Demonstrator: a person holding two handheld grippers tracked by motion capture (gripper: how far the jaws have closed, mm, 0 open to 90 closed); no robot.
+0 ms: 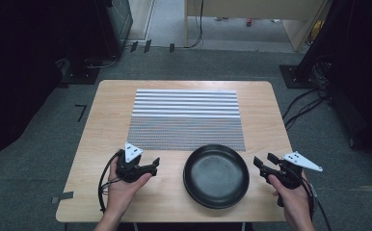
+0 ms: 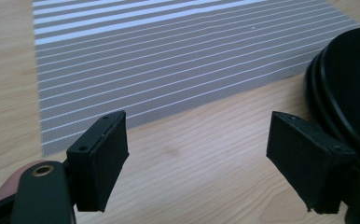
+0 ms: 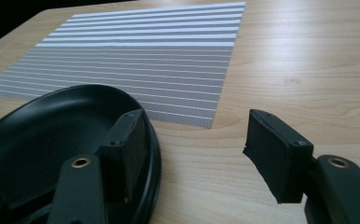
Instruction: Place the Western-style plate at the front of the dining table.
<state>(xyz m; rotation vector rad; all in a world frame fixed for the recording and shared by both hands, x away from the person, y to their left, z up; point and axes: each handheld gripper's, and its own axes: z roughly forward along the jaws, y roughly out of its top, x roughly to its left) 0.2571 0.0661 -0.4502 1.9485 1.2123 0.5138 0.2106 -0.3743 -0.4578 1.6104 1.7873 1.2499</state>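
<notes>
A stack of two black round plates (image 1: 216,175) sits near the table's front edge, just below a grey and white striped placemat (image 1: 186,119). My left gripper (image 1: 154,165) is open to the left of the plates, apart from them, over bare wood. The left gripper view has the open left gripper (image 2: 197,135) with the plates' rims (image 2: 350,79) at the far right and the placemat (image 2: 169,60) ahead. My right gripper (image 1: 263,160) is open just right of the plates. In the right gripper view, one jaw of the right gripper (image 3: 197,130) overlaps the plates' (image 3: 52,130) rim; contact cannot be told.
The wooden table (image 1: 107,120) has bare wood around the placemat (image 3: 145,51) on all sides. Grey carpet surrounds the table. Cables (image 1: 304,103) run across the floor at the right, and dark equipment stands at the back left and right.
</notes>
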